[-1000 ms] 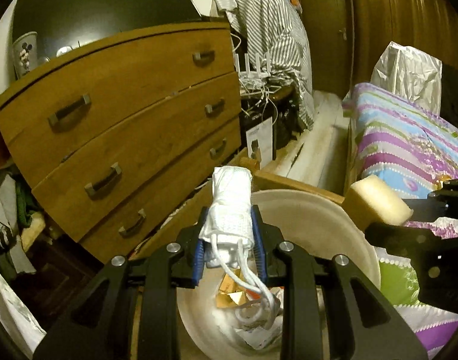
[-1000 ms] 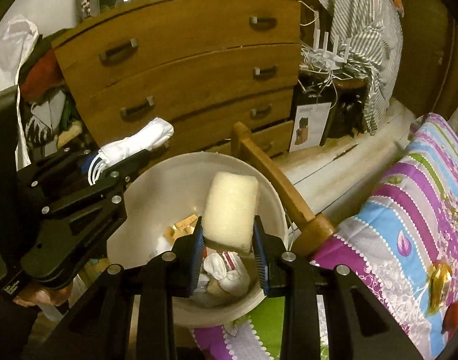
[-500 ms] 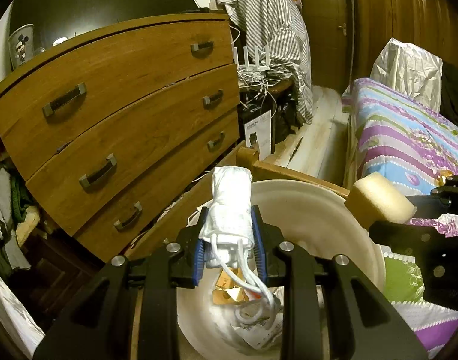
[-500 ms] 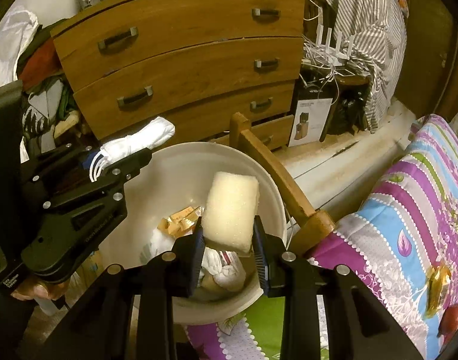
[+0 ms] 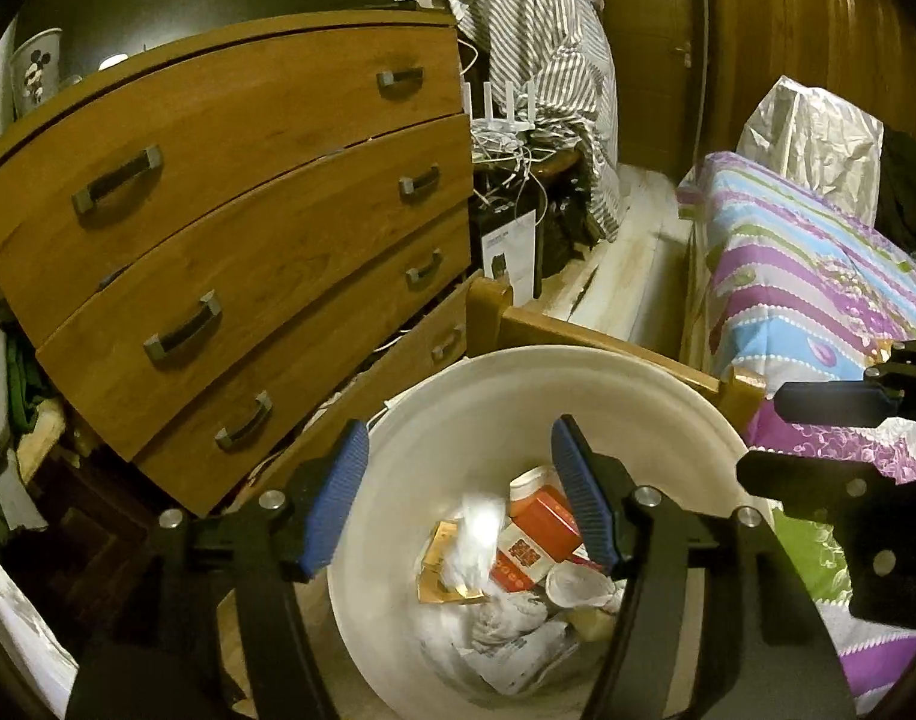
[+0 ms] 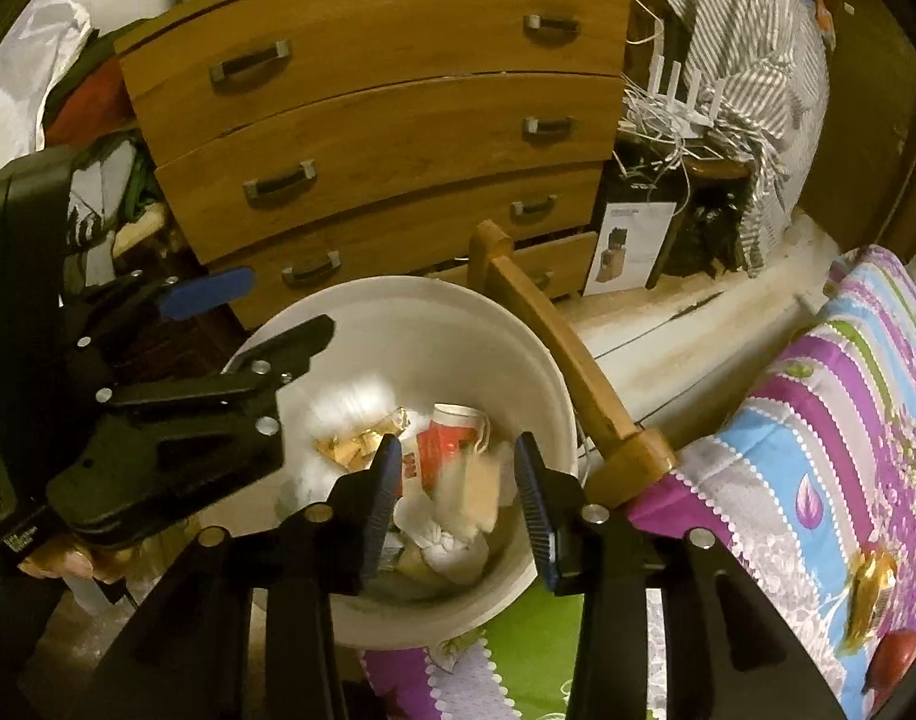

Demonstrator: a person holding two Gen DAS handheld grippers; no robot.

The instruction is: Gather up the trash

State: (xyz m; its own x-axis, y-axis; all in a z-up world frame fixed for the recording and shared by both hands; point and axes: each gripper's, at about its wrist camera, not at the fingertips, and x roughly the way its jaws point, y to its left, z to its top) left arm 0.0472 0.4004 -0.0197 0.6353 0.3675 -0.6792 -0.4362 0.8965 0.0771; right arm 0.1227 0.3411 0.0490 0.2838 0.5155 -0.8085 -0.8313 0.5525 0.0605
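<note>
Now both grippers hang over the round white plastic bin (image 5: 458,396), left gripper (image 5: 458,492) and right gripper (image 6: 455,492) each opening their ribbed blue pads with nothing pinched. A blurred white bundle (image 5: 479,525) and a pale sponge block (image 6: 473,489) sit among crumpled paper, a red-and-white carton (image 5: 539,531), print unreadable.

White round bin (image 5: 668,420), upright on floor beside bed; inside, crumpled white paper (image 5: 494,624), red-and-white carton (image 5: 542,528), gold wrappers (image 6: 356,441); pale sponge (image 6: 473,489) blurred mid-fall above the heap.
</note>
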